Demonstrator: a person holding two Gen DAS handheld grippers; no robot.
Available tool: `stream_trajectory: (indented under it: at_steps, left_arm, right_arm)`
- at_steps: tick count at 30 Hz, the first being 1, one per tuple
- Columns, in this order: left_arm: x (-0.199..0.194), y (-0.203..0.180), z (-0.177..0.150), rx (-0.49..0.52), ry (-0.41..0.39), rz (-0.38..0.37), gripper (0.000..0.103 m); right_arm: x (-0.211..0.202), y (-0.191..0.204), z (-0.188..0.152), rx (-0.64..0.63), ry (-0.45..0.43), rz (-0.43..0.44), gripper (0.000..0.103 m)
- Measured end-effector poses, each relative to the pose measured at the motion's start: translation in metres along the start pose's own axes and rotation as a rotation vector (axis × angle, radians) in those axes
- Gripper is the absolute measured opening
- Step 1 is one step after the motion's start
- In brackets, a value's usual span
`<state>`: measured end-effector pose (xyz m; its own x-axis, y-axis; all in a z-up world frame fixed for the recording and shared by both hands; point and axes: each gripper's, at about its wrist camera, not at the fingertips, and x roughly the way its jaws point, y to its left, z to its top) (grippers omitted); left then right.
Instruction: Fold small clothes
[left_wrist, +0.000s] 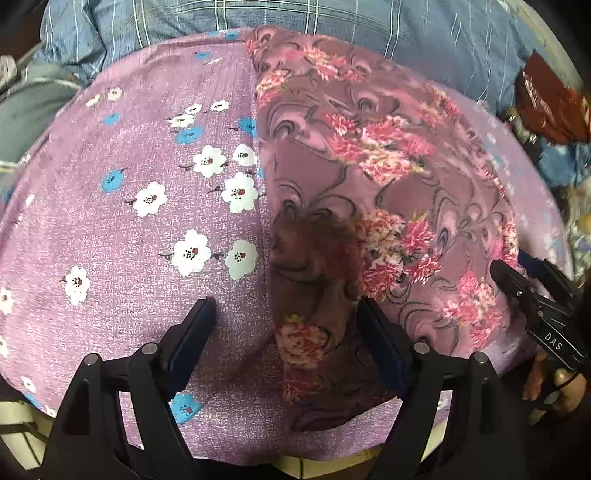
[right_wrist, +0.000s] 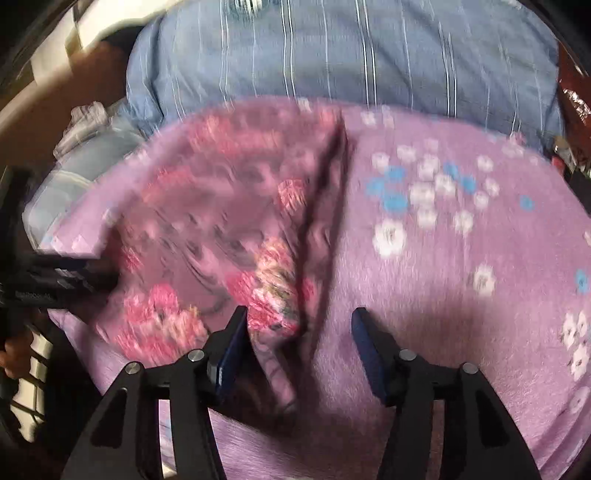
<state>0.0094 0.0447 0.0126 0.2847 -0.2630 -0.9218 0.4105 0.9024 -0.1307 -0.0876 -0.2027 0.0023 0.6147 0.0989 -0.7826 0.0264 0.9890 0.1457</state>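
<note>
A small mauve garment with pink flower print (left_wrist: 369, 177) lies flat on a purple sheet with white and blue flowers (left_wrist: 129, 229). My left gripper (left_wrist: 286, 314) is open, its jaws straddling the garment's left edge near its lower corner. My right gripper (left_wrist: 517, 284) shows at the garment's right edge in the left wrist view. In the blurred right wrist view the garment (right_wrist: 221, 229) lies left of centre, its right edge raised in a fold. My right gripper (right_wrist: 299, 325) is open over that edge. The left gripper (right_wrist: 74, 277) shows at the far left.
A blue striped pillow or quilt (left_wrist: 295, 18) lies behind the purple sheet and also shows in the right wrist view (right_wrist: 351, 55). A dark red bag (left_wrist: 546, 99) and clutter sit at the right. The surface's front edge (left_wrist: 332, 463) is close below.
</note>
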Motion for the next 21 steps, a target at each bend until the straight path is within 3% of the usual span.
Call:
stream_trajectory:
  at_steps: [3, 6, 10, 13, 17, 19, 21]
  left_arm:
    - [-0.018, 0.009, 0.01, 0.004, -0.048, -0.065, 0.081]
    - [-0.03, 0.02, 0.03, -0.034, -0.103, -0.091, 0.081]
    - [-0.009, 0.025, 0.071, -0.081, -0.056, -0.062, 0.081]
    - [0.013, 0.026, 0.103, -0.132, -0.012, -0.065, 0.081]
    - [0.032, 0.022, 0.138, -0.173, 0.008, -0.076, 0.081]
    - [0.04, 0.019, 0.155, -0.187, 0.009, -0.059, 0.081]
    - [0.049, 0.019, 0.165, -0.2, 0.004, -0.042, 0.081]
  right_arm:
    - [-0.009, -0.004, 0.014, 0.036, -0.015, 0.021, 0.056]
    - [-0.019, -0.022, 0.042, 0.12, -0.103, 0.067, 0.06]
    - [-0.001, -0.042, 0.084, 0.215, -0.128, 0.119, 0.059]
    - [0.028, -0.045, 0.116, 0.256, -0.1, 0.132, 0.057]
    - [0.068, -0.043, 0.143, 0.29, -0.039, 0.149, 0.042]
    - [0.082, -0.043, 0.15, 0.294, 0.002, 0.148, 0.012]
    - [0.08, -0.044, 0.159, 0.29, -0.014, 0.188, 0.009]
